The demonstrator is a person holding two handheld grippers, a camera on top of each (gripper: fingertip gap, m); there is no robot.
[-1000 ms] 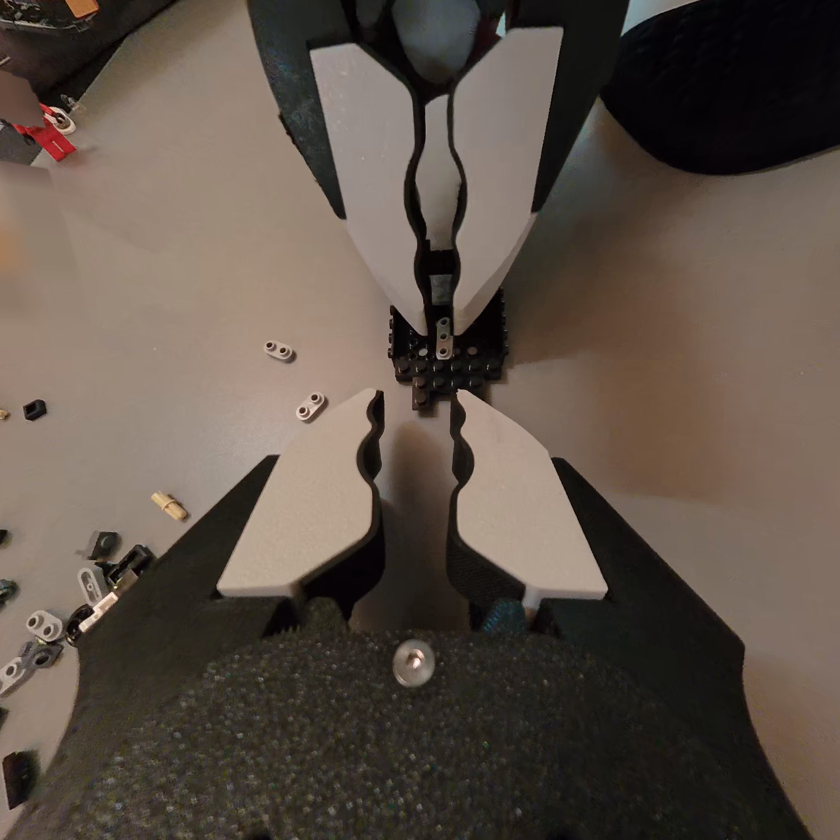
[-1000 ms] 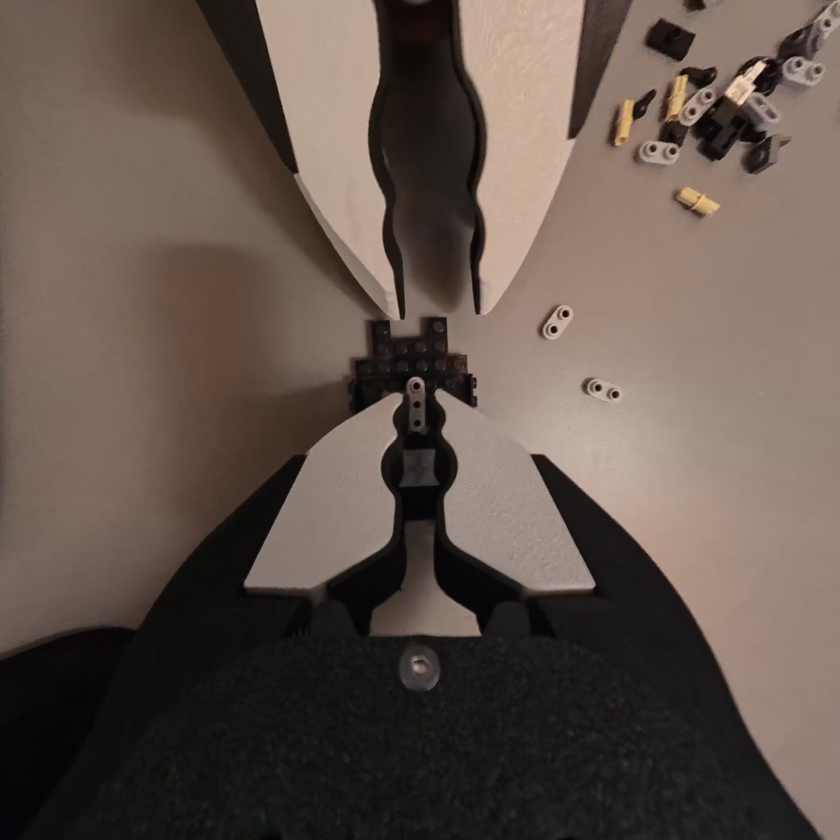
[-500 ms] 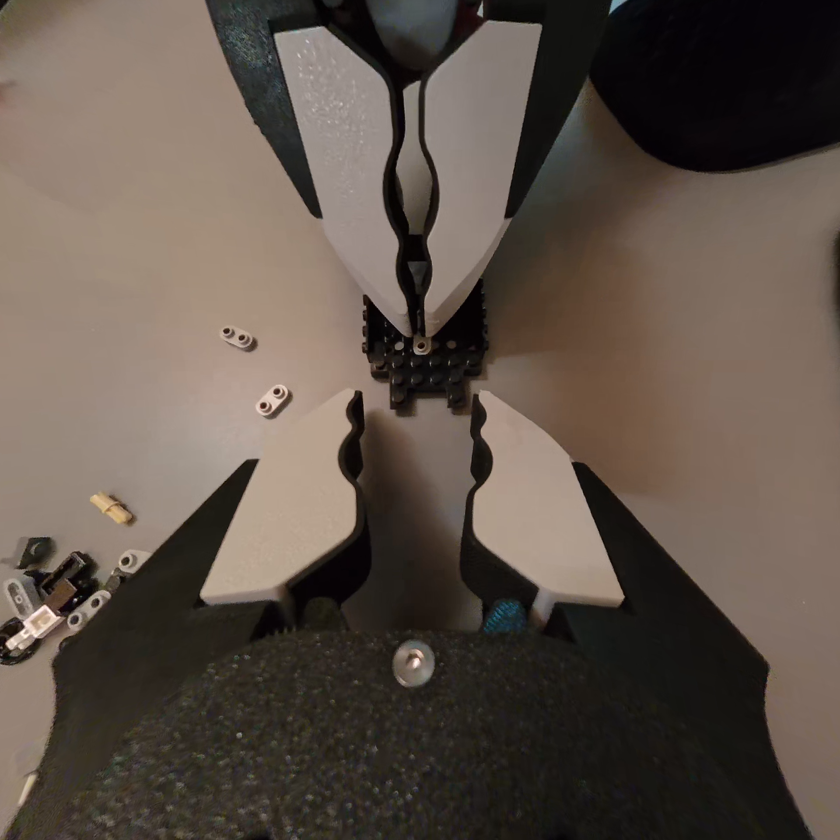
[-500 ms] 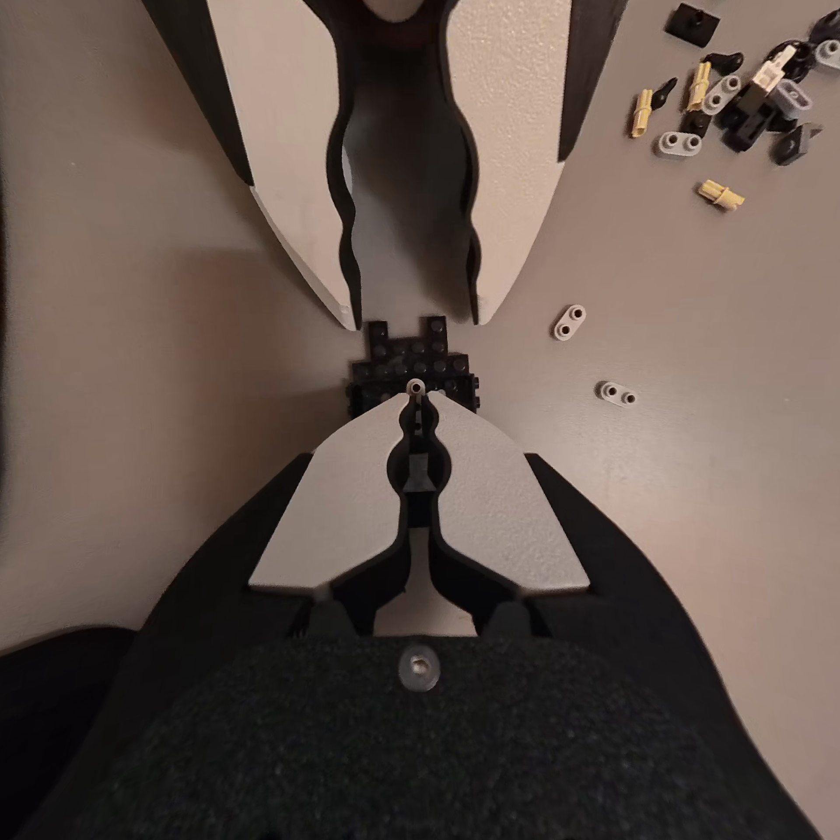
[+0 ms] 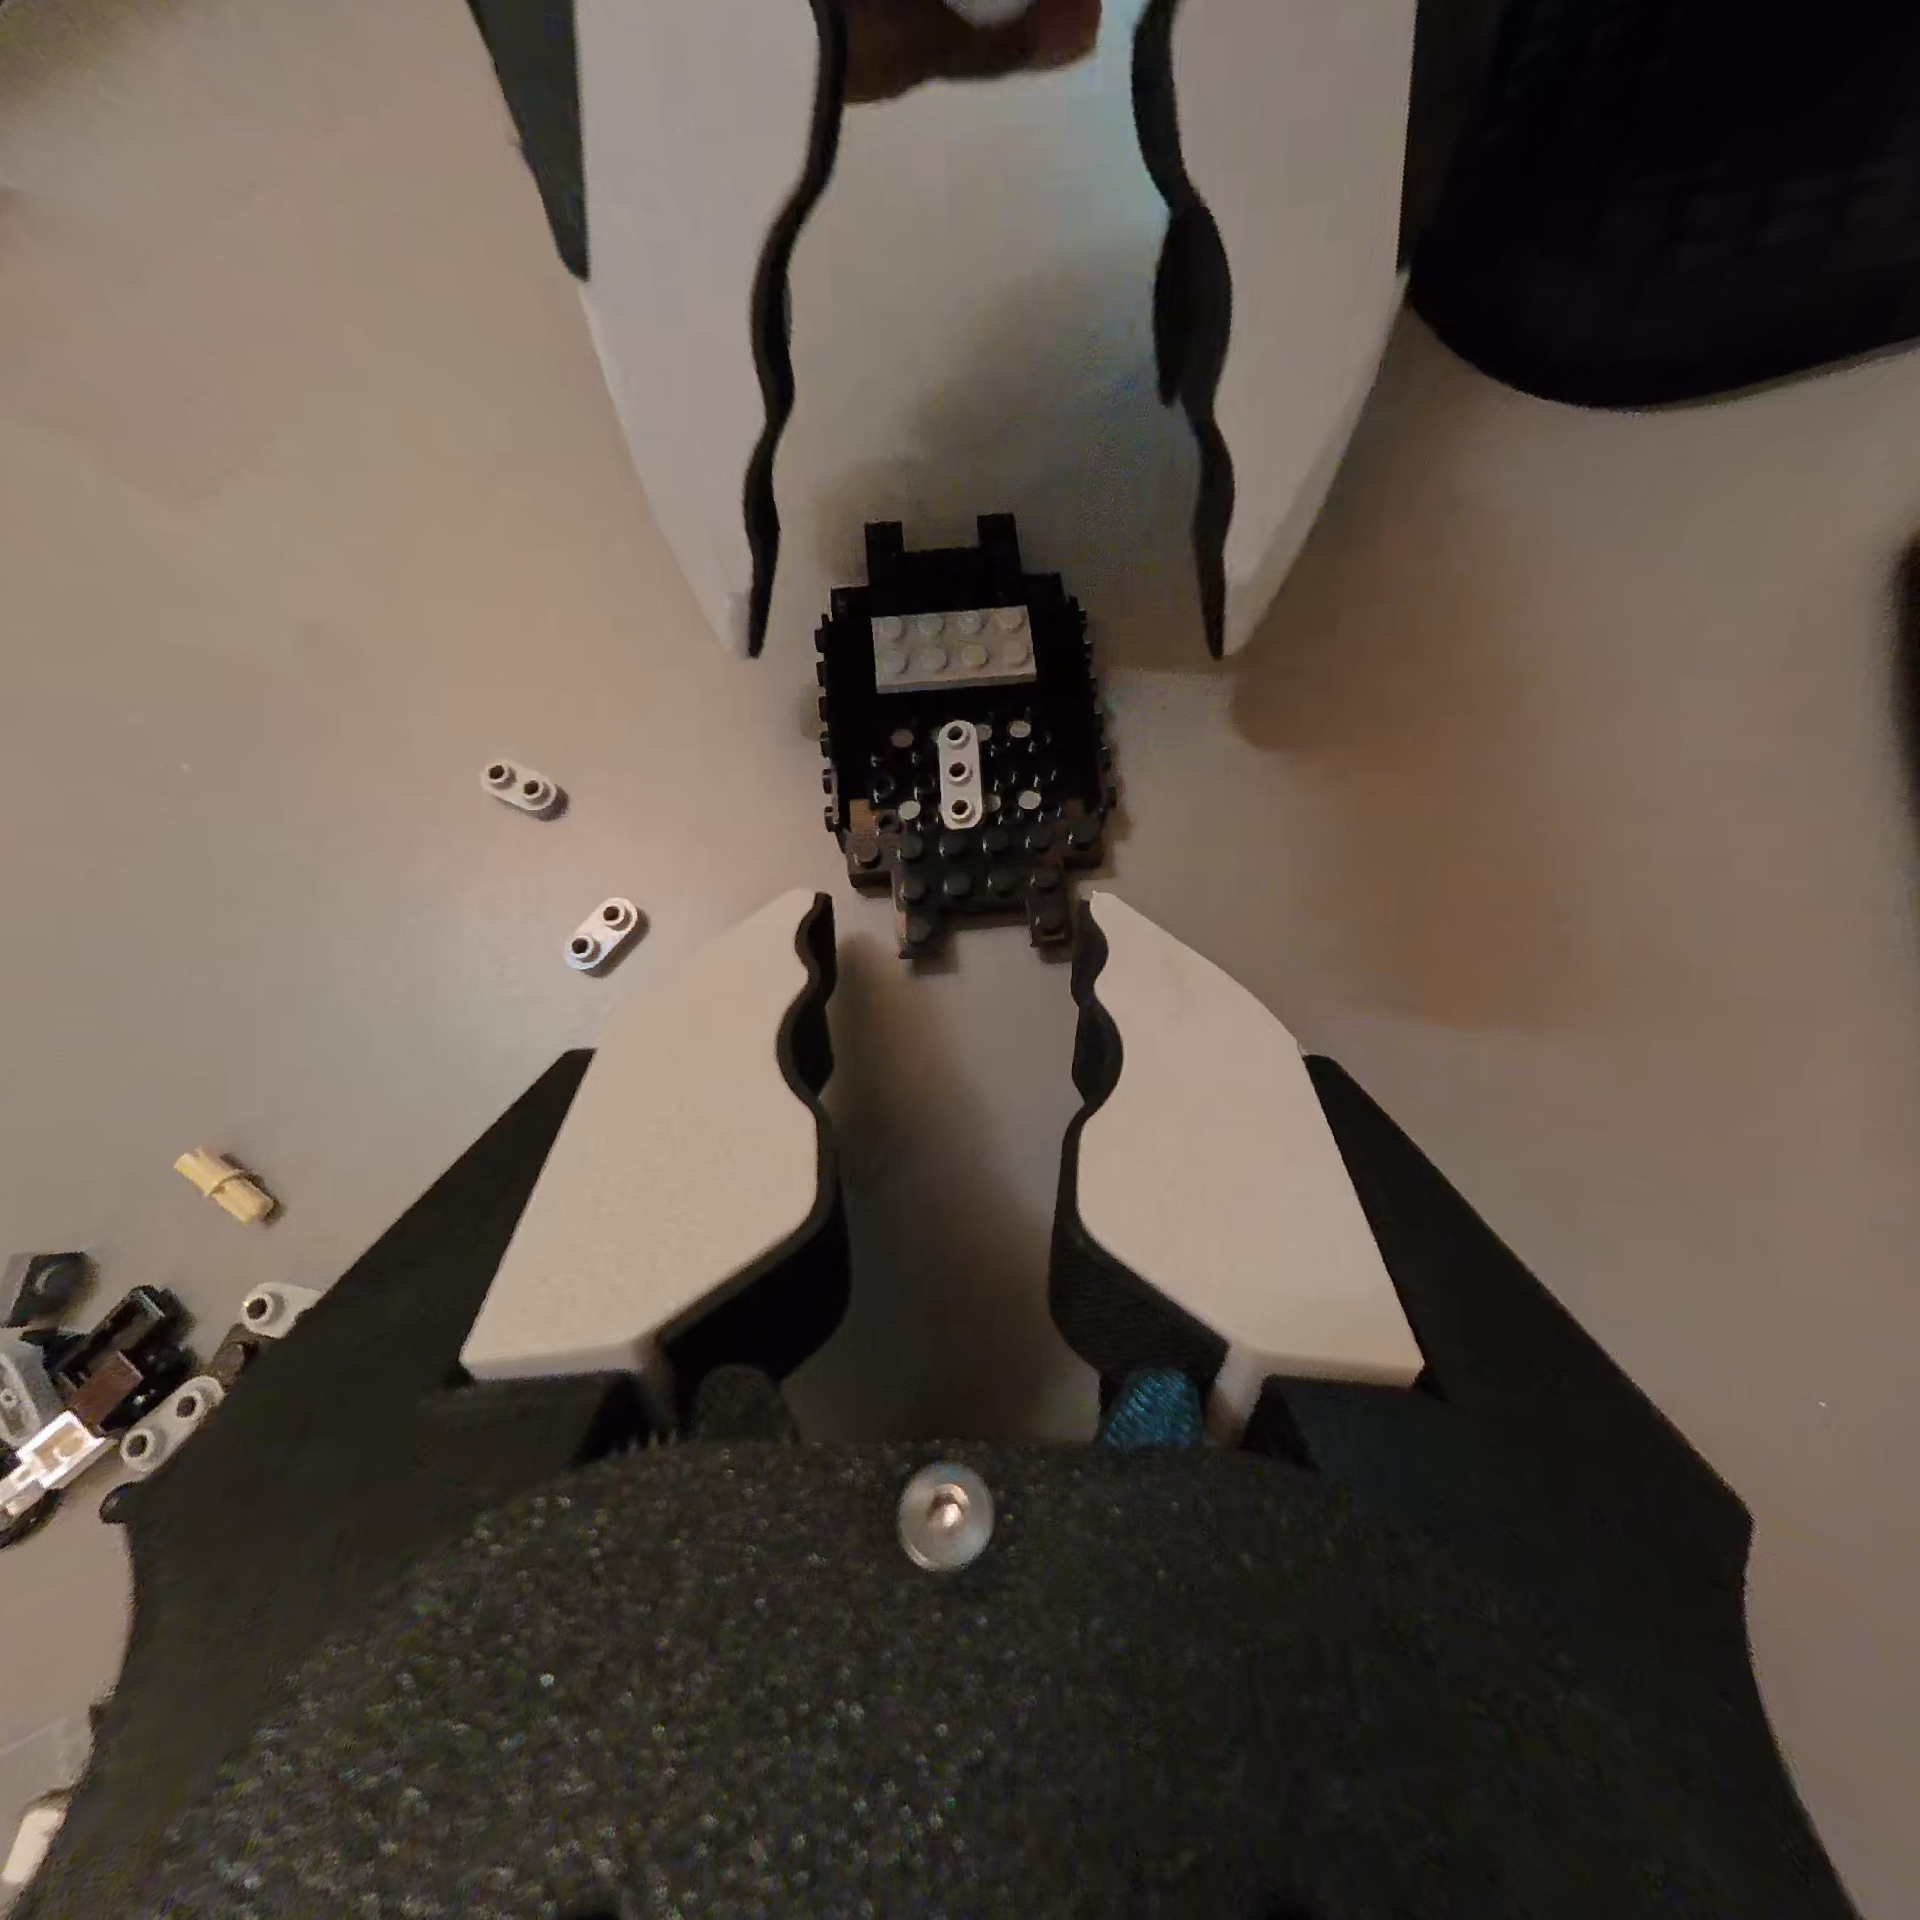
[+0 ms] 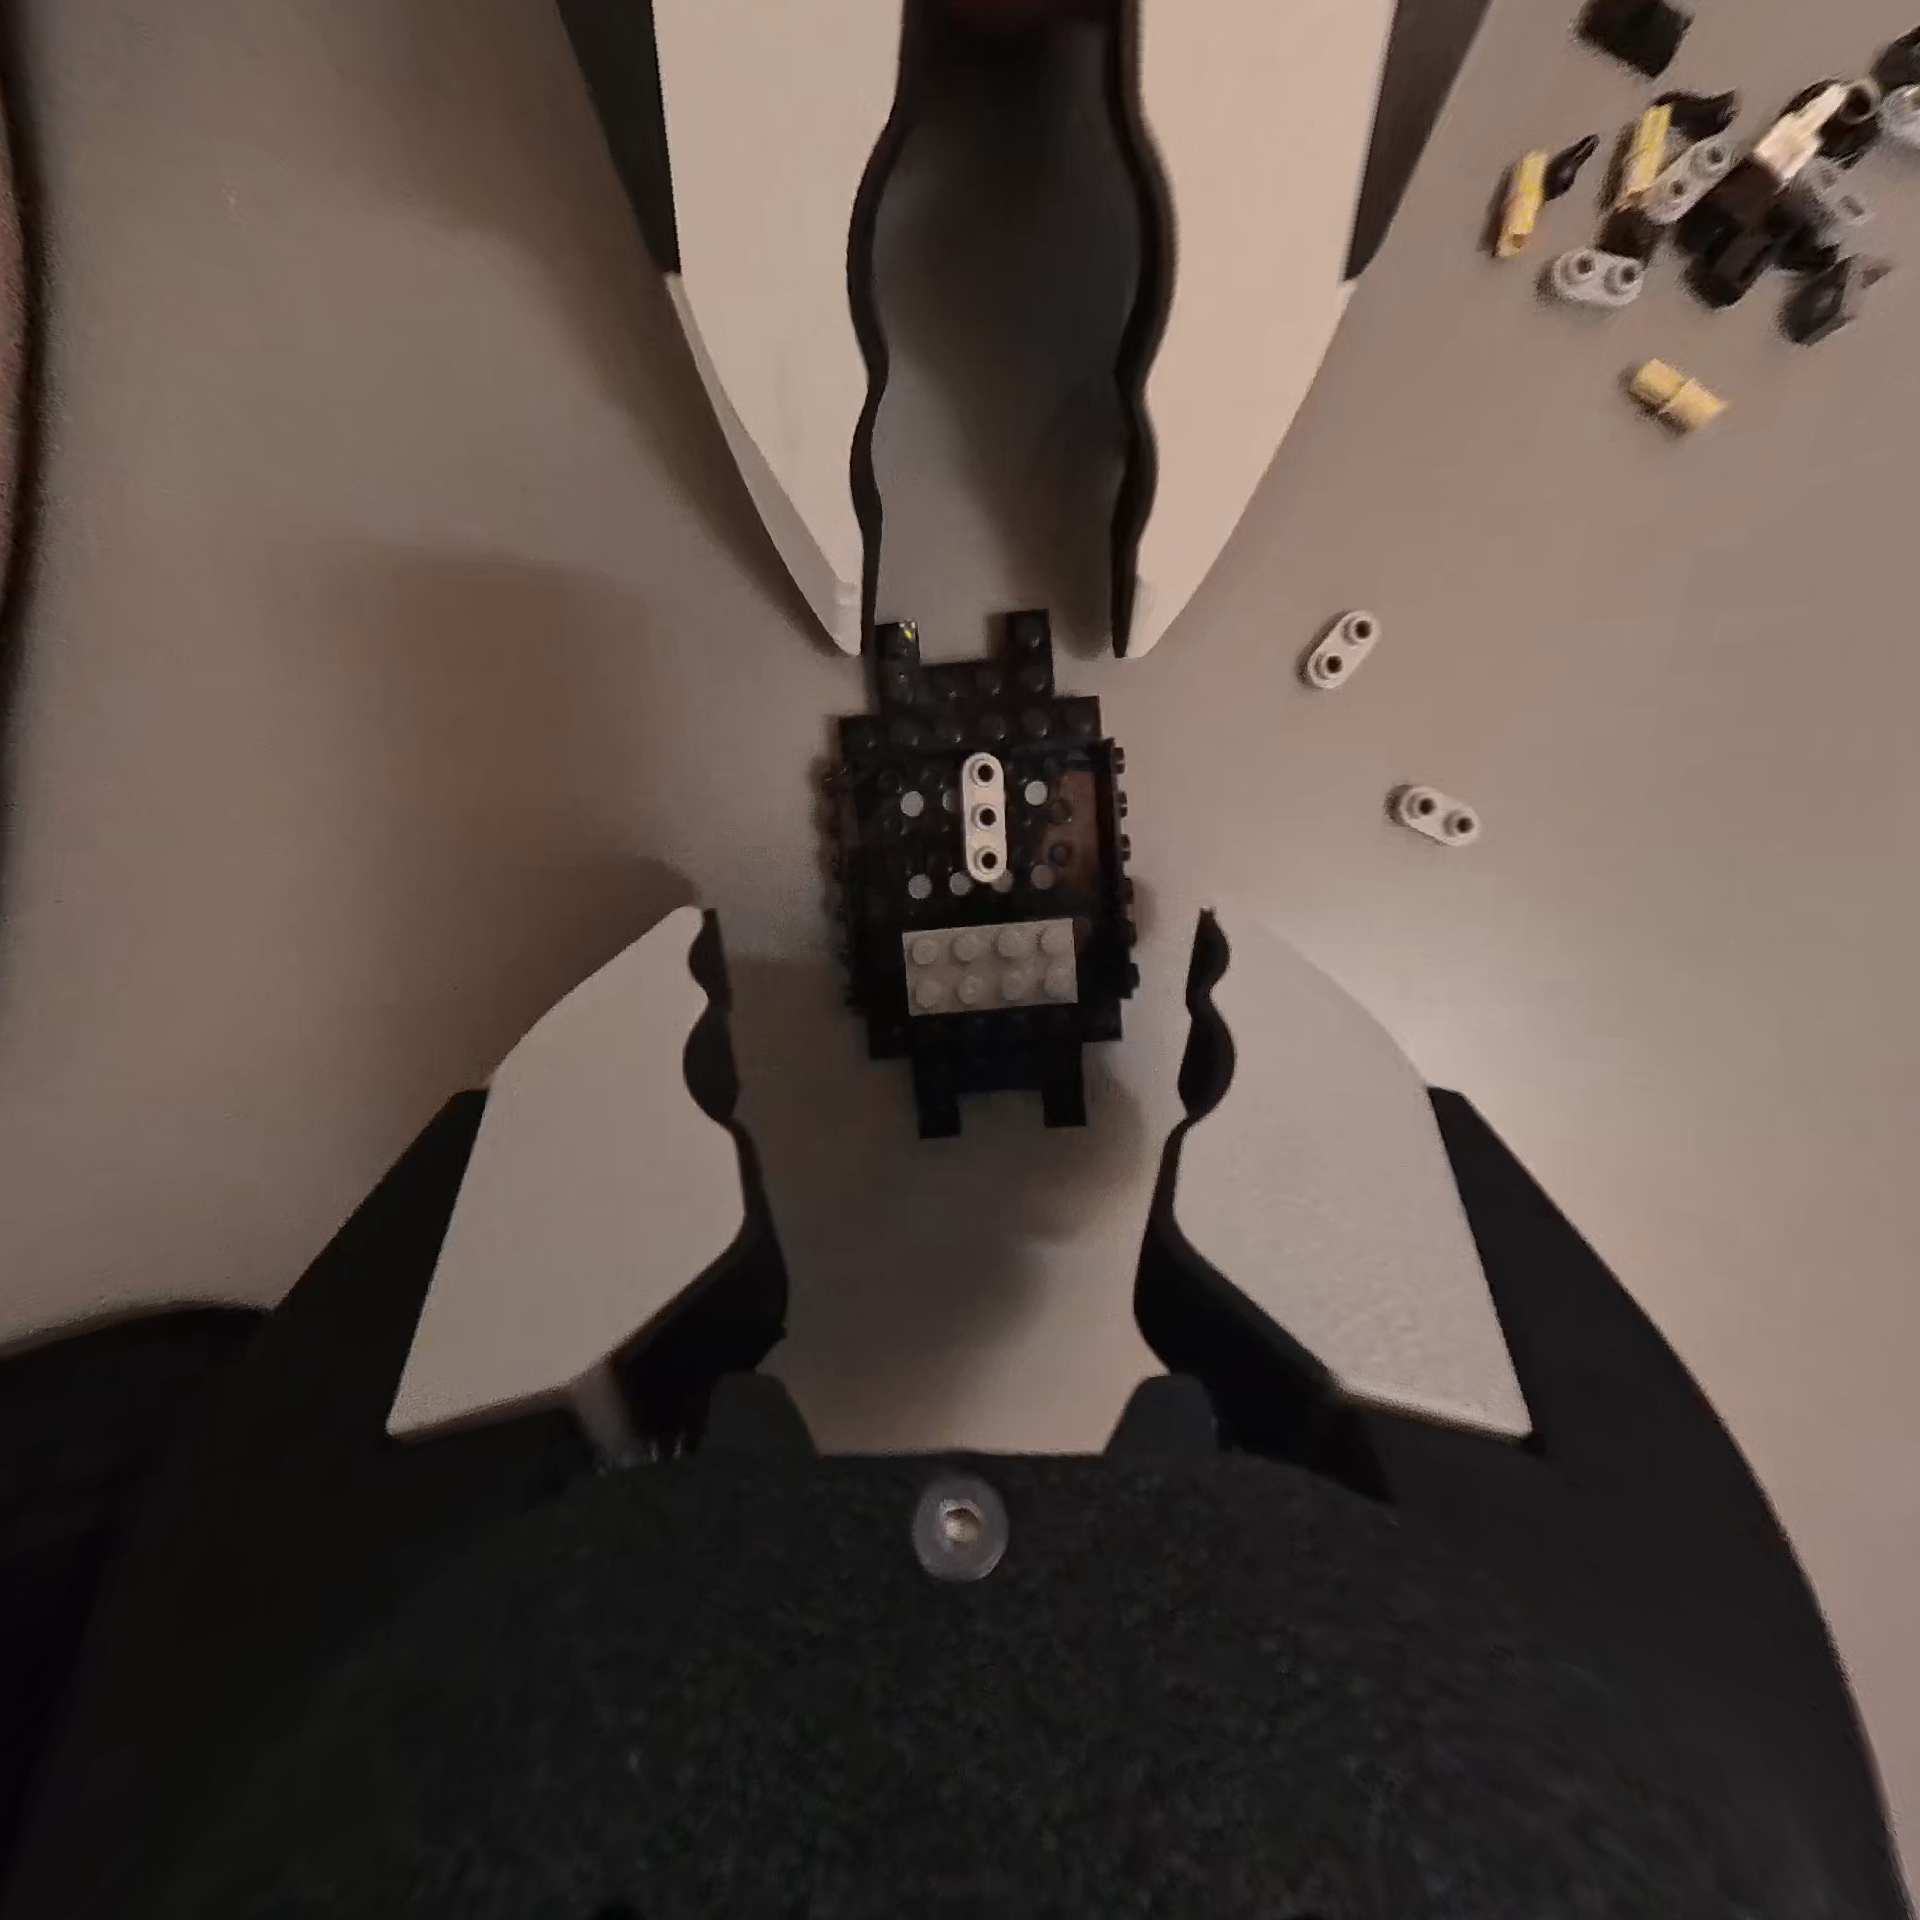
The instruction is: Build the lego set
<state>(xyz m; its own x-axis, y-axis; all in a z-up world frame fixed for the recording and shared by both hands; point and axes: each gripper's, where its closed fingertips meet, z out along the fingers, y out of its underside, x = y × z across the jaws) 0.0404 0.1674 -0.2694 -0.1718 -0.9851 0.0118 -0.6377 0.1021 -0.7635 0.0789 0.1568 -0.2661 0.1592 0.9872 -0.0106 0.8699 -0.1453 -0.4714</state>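
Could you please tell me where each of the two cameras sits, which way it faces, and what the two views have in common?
Left wrist view: on the left gripper, looking down along its open fingers at the black lego base; the right gripper faces it.
Right wrist view: on the right gripper, open around the base, looking the opposite way; the left gripper faces it.
Shared: the base, its grey three-hole piece, grey brick, and the loose parts pile.

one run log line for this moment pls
left tool: open, empty | right tool: open, empty | black lego base: on table between tools | grey three-hole piece: on base, unheld
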